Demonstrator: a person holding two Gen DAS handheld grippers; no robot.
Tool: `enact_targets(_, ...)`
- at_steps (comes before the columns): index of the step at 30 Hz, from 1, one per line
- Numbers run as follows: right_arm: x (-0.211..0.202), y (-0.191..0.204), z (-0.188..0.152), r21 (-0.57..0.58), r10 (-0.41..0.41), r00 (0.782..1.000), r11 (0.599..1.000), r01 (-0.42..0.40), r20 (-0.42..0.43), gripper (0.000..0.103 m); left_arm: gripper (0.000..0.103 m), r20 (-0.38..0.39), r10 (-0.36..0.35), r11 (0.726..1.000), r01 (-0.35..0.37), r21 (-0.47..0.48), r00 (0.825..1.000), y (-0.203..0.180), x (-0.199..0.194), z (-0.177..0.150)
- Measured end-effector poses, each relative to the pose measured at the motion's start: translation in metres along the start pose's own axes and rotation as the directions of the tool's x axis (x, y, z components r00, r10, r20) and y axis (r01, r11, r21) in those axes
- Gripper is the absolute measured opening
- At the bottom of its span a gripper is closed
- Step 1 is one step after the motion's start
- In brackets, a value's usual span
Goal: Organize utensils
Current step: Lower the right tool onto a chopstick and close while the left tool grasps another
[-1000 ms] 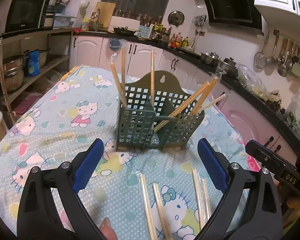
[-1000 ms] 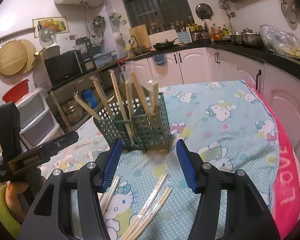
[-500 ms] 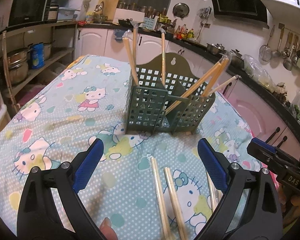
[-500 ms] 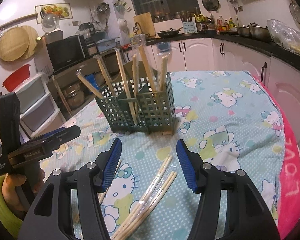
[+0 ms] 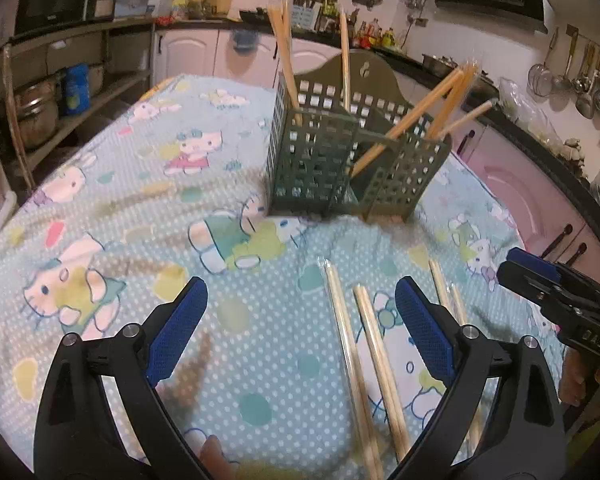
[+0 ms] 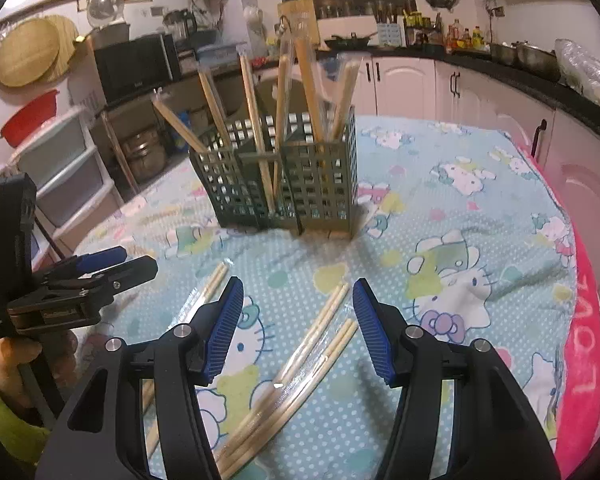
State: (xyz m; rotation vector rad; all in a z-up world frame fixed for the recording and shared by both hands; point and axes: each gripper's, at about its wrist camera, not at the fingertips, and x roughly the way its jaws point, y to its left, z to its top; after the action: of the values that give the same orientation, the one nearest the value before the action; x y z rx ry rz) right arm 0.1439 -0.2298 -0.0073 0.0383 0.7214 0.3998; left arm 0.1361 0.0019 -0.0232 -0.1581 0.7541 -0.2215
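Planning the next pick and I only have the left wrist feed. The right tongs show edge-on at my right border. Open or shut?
Observer: Open. The right tongs have nothing between them.
Operator: What's below them?
Observer: Loose chopsticks in clear sleeves. They lie flat on the cloth and show in the tongs' gap from the right wrist.
Operator: Anything at the table's edge on that side?
Observer: A pink towel reading LOVE runs along that edge.
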Motion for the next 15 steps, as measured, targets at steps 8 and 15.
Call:
enact_targets(8, 0.020, -0.004, -0.004, -0.003, -0.018, 0.997, 1.000, 0.018, -0.072, 0.055, 0.056, -0.082, -0.037, 0.999, 0.038, 0.009, 0.996, -0.003, 0.016, -0.015)
enact_targets(15, 0.038, -0.014, -0.005, 0.006, -0.030, 0.992, 1.000, 0.031, -0.124, 0.055, 0.029, -0.135, -0.087, 0.996, 0.086, -0.008, 0.987, -0.005, 0.028, -0.018)
